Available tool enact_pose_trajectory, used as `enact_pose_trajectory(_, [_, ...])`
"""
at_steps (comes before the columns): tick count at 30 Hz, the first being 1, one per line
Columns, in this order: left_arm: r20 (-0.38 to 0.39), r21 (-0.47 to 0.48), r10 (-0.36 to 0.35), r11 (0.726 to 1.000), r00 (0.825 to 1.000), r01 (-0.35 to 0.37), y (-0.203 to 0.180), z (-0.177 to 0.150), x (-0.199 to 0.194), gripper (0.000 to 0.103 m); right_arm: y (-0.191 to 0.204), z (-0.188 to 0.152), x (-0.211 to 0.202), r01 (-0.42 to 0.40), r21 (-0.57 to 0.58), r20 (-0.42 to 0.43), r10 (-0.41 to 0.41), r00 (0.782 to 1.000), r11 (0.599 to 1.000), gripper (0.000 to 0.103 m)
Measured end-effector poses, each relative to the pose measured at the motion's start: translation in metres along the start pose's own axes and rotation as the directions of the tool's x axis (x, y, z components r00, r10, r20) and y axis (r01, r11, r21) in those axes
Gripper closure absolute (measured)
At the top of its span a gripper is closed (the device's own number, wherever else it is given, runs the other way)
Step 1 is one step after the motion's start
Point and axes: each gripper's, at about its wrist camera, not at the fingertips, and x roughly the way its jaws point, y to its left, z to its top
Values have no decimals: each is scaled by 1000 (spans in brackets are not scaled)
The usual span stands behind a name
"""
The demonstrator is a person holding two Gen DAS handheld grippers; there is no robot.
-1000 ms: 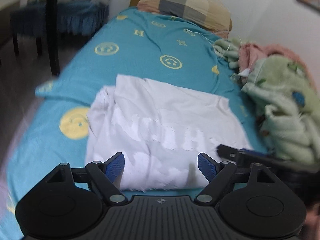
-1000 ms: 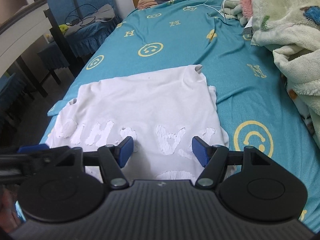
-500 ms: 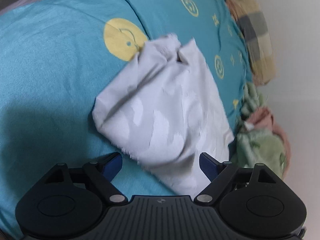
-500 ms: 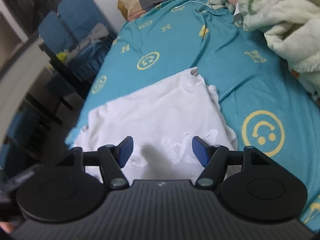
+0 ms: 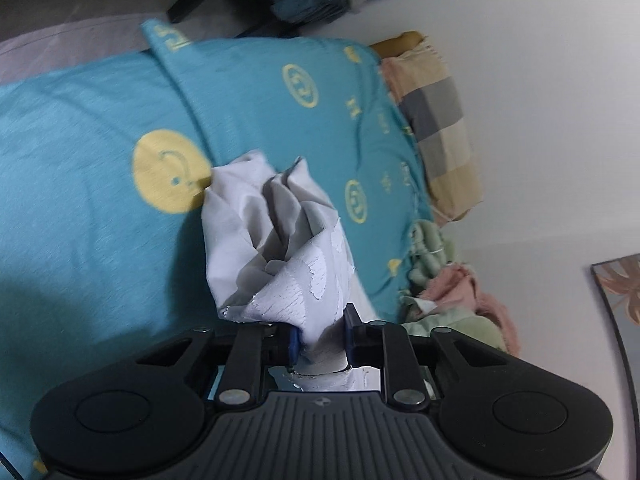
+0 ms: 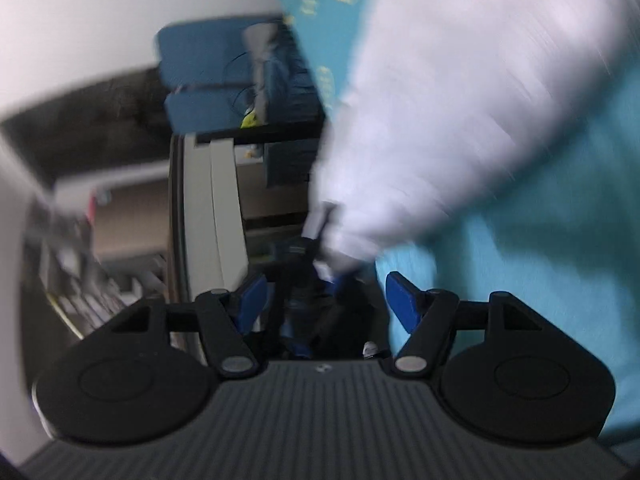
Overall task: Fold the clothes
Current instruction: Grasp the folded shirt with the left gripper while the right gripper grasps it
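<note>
A white shirt [image 5: 276,240] with raised white lettering is bunched up over the teal bed sheet [image 5: 80,184]. My left gripper [image 5: 320,336] is shut on one end of the shirt, with cloth pinched between its blue pads. In the right wrist view the shirt [image 6: 460,92] is a blurred white mass stretching up and right. My right gripper [image 6: 324,292] is open and holds nothing. The left gripper's blue-tipped jaws show just past it, clamped on the shirt's lower end [image 6: 340,256].
A plaid pillow [image 5: 436,120] lies at the head of the bed by the white wall. A green and pink blanket pile [image 5: 452,300] sits along the wall side. Blue-covered chairs [image 6: 208,80] and a dark table stand beside the bed.
My left gripper has closed on the shirt's edge and lifted it into a bunch. My right gripper stays open and has swung left, now facing the chairs, its view blurred.
</note>
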Motion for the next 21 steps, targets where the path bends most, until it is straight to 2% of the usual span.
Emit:
enact_pose_trajectory(3, [5, 10, -8, 1000, 1000, 8, -3, 1, -1, 82, -14, 6, -7, 10, 68, 111, -17, 994, 998, 35])
enact_pose_trajectory(7, [-3, -21, -13, 1000, 1000, 13, 3, 1, -5, 83, -26, 16, -30, -6, 150, 290, -39, 956, 989, 34])
enact_pose_trajectory(8, [-3, -23, -13, 1000, 1000, 13, 4, 2, -4, 83, -29, 16, -35, -11, 171, 324, -46, 945, 985, 34])
enact_pose_trajectory(11, [-2, -25, -11, 1000, 1000, 11, 5, 3, -3, 83, -31, 12, -53, 48, 183, 454, -128, 882, 982, 34])
enact_pose_trajectory(15, [-1, -26, -4, 1000, 1000, 4, 9, 5, -4, 83, -33, 16, -62, 54, 209, 523, -159, 837, 976, 35])
enact_pose_trajectory(17, [3, -32, -3, 999, 1000, 3, 10, 7, -4, 83, -30, 19, -60, 69, 187, 519, -158, 840, 980, 46])
enact_pose_trajectory(19, [3, -41, -6, 999, 1000, 6, 11, 8, -6, 83, -25, 19, -59, 104, 147, 517, -166, 840, 984, 66])
enact_pose_trajectory(21, [-2, -43, -9, 999, 1000, 9, 11, 8, -7, 84, -20, 17, -62, 121, 109, 533, -161, 831, 987, 76])
